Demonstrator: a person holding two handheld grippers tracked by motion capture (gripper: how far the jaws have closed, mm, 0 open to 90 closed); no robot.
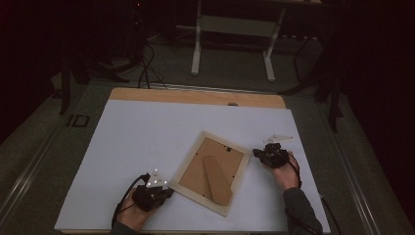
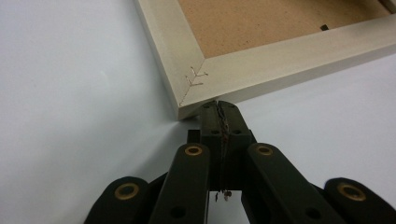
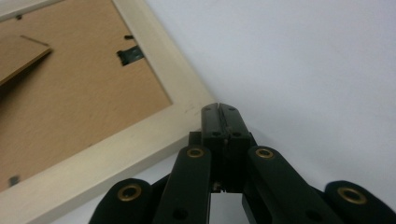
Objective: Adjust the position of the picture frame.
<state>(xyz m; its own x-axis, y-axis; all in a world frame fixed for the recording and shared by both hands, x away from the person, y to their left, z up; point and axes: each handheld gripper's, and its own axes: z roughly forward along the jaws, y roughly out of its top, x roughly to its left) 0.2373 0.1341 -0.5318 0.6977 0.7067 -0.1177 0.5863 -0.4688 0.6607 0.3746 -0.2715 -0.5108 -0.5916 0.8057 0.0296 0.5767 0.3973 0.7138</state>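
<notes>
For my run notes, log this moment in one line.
picture frame: face-down | left tool: shut, at corner | right tool: shut, at opposite corner

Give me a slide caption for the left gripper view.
Shut left gripper meets the corner of a face-down wooden frame on a white table.

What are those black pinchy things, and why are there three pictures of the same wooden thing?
A person sits at a white table and holds a black claw in each hand. The big picture comes from a camera up above. It shows the left claw and the right claw. The other two pictures come from little cameras riding on the claws, so you look along their black jaws. The wooden thing is a picture frame, lying face down with its brown back and stand up. Both claws are shut and hold nothing. Each has its tip right at a corner of the frame, one on each side.
</notes>
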